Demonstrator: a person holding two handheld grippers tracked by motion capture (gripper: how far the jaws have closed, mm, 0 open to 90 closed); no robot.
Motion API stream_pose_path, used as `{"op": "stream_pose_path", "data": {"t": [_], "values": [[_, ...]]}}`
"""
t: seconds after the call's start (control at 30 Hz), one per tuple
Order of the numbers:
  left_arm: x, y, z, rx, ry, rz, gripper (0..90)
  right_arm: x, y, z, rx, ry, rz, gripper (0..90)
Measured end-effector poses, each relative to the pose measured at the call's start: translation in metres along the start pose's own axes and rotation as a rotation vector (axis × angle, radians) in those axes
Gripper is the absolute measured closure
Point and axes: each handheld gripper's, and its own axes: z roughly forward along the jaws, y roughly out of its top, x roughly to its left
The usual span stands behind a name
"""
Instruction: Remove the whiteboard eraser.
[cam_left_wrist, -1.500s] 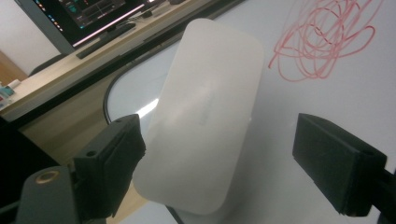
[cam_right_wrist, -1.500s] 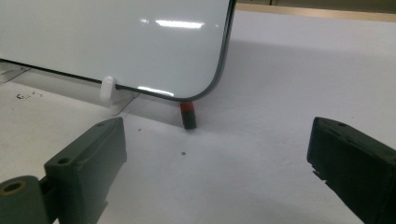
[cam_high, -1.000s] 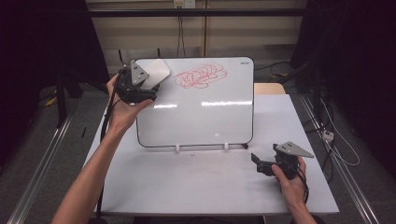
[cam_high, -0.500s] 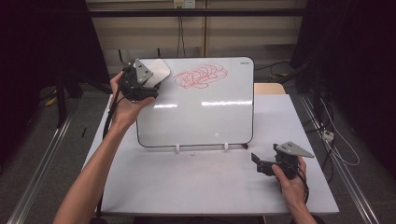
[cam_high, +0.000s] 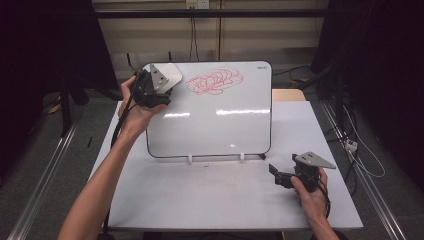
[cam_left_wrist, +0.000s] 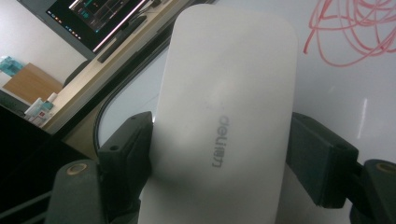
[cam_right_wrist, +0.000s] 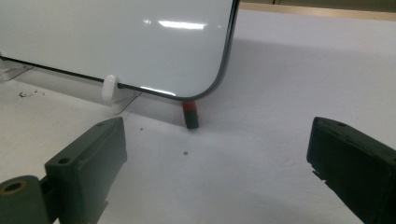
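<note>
The white eraser (cam_left_wrist: 224, 121) sits between the two black jaws of the left tongs (cam_high: 159, 89), its long sides touching both pads, which have just been closing in on it and now pinch it. Grey lettering runs along its back and reads "deli"; a few fainter characters follow that I cannot make out. In the high view the eraser (cam_high: 172, 75) is at the far left corner of the whiteboard (cam_high: 220, 125), lying against the board's face. Just to its right a tangle of red marker scribble (cam_high: 215, 81) loops across the upper part of the board, and the same red loops (cam_left_wrist: 355, 32) show at the top right of the left gripper view. A small dark logo is printed at the board's far right corner, too small to read. The board leans back on two white clips (cam_right_wrist: 109, 86) on the white tabletop (cam_high: 200, 200), and a short red and black marker (cam_right_wrist: 190, 114) lies under its near right corner. The right tongs (cam_high: 280, 175) rest low over the tabletop at the near right, well apart from the board, jaws spread wide with nothing between them. Beyond the board's far left a monitor (cam_left_wrist: 93, 18) glows with coloured lines.
</note>
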Motion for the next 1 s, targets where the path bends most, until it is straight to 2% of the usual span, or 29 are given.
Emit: {"op": "stream_pose_path", "data": {"t": [0.03, 0.13, 0.33, 1.0], "values": [[-0.0002, 0.0002, 0.0001, 0.000, 0.000, -0.006, 28.0, 0.0000, 0.0000, 0.0000, -0.001, 0.001, -0.001, 5.2], [-0.0009, -0.0003, -0.0002, 0.008, 0.000, 0.013, 29.6, -0.0001, -0.0001, -0.0001, -0.001, 0.001, -0.002, 5.2], [0.0005, -0.0004, -0.0022, 0.009, -0.009, 0.020, 30.6, 0.0000, 0.0000, 0.0002, 0.001, -0.001, -0.003, 5.2], [0.0047, -0.0001, -0.0068, 0.004, -0.035, -0.060, 31.2, -0.0004, -0.0001, 0.0009, 0.004, -0.001, 0.000, 5.2]]}}
